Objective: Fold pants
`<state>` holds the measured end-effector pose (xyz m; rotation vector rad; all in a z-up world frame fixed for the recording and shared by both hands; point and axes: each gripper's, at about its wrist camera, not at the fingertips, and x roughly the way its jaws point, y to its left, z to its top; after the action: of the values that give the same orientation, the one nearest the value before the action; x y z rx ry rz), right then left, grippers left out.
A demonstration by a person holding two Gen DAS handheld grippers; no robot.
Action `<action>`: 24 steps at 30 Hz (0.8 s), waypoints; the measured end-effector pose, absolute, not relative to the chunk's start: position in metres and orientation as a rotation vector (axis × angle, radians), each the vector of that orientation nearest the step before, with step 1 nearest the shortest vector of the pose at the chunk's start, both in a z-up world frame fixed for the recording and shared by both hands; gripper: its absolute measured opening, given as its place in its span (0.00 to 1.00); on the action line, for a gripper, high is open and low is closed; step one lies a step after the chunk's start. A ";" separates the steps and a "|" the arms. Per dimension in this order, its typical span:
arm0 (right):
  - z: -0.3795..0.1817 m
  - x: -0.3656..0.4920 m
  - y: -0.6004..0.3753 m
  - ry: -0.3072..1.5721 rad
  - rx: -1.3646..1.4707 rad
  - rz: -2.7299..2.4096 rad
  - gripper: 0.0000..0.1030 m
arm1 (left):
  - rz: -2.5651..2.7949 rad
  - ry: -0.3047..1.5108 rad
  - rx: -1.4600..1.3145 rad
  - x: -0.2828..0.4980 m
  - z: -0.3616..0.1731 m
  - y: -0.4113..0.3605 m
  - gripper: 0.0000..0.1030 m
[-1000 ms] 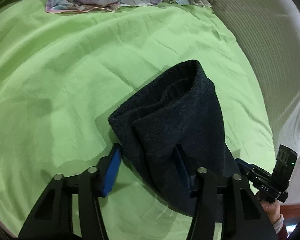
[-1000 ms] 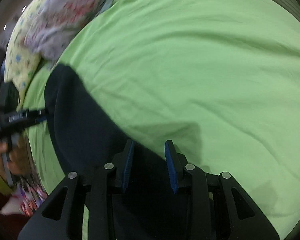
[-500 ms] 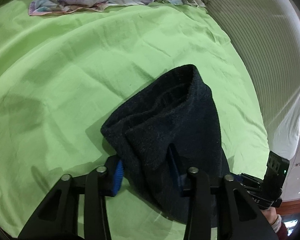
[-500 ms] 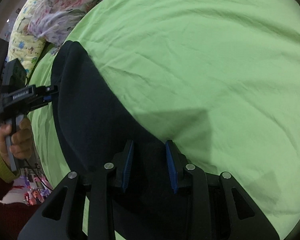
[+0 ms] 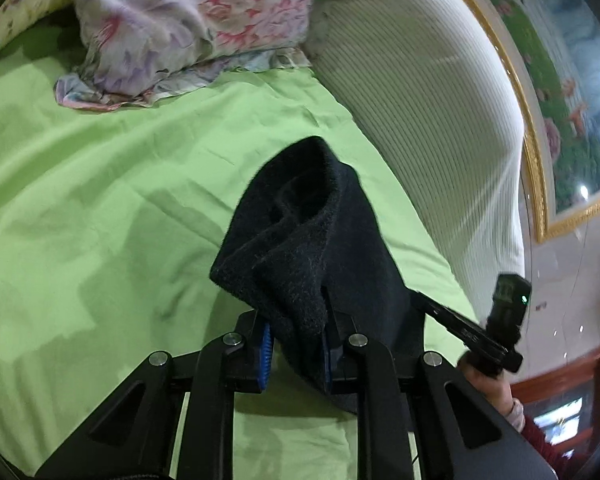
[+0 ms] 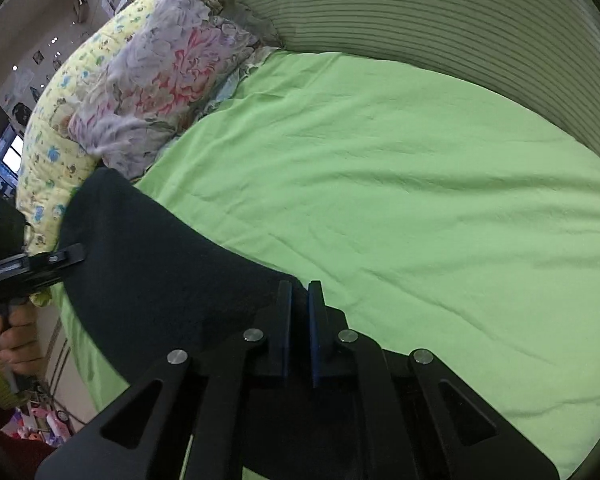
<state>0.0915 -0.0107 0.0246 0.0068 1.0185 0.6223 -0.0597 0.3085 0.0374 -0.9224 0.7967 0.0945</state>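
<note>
Left hand-held gripper (image 5: 296, 344) clamped on bunched dark pants (image 5: 316, 240), right hand-held gripper (image 6: 299, 320) pinching their edge (image 6: 160, 264)

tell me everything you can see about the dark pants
The pants are dark navy, nearly black, of thick fuzzy fleece-like cloth. They are bunched in folded layers, with a rounded fold at the far end. Both grippers pinch one near edge: the left gripper has just closed on a thick wad of layers, the right gripper on a thin edge. That edge is raised off the green bedsheet, and the far part droops toward it, near the floral pillow.
</note>
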 end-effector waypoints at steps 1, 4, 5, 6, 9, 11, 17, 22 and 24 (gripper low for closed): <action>0.020 0.091 -0.005 1.017 -0.023 0.616 0.08 | 0.098 0.806 -0.909 -0.058 0.035 0.308 0.17; 0.008 0.095 0.010 1.014 -0.068 0.603 0.08 | 0.121 0.836 -0.909 -0.058 0.019 0.317 0.17; 0.005 0.095 0.013 1.010 -0.077 0.594 0.07 | 0.126 0.843 -0.907 -0.059 0.014 0.321 0.17; 0.001 0.097 0.017 1.007 -0.089 0.585 0.07 | 0.132 0.849 -0.894 -0.057 0.008 0.326 0.17; -0.008 0.098 0.027 0.999 -0.135 0.569 0.07 | 0.148 0.884 -0.827 -0.050 -0.003 0.332 0.17; -0.015 0.097 0.035 1.003 -0.163 0.555 0.07 | 0.157 0.907 -0.784 -0.046 -0.010 0.334 0.17; -0.031 0.099 0.029 1.059 -0.059 0.493 0.13 | 0.194 1.004 -0.623 -0.039 -0.022 0.324 0.24; -0.015 0.081 -0.003 1.027 0.050 0.434 0.19 | 0.224 1.028 -0.588 -0.054 -0.008 0.327 0.40; -0.007 0.068 -0.027 1.004 0.132 0.420 0.21 | 0.240 0.994 -0.558 -0.063 0.010 0.328 0.40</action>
<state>0.0683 -0.0270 -0.0067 0.1318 1.0042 0.4196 -0.0626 0.3284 0.0097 -0.5577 0.9939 0.2404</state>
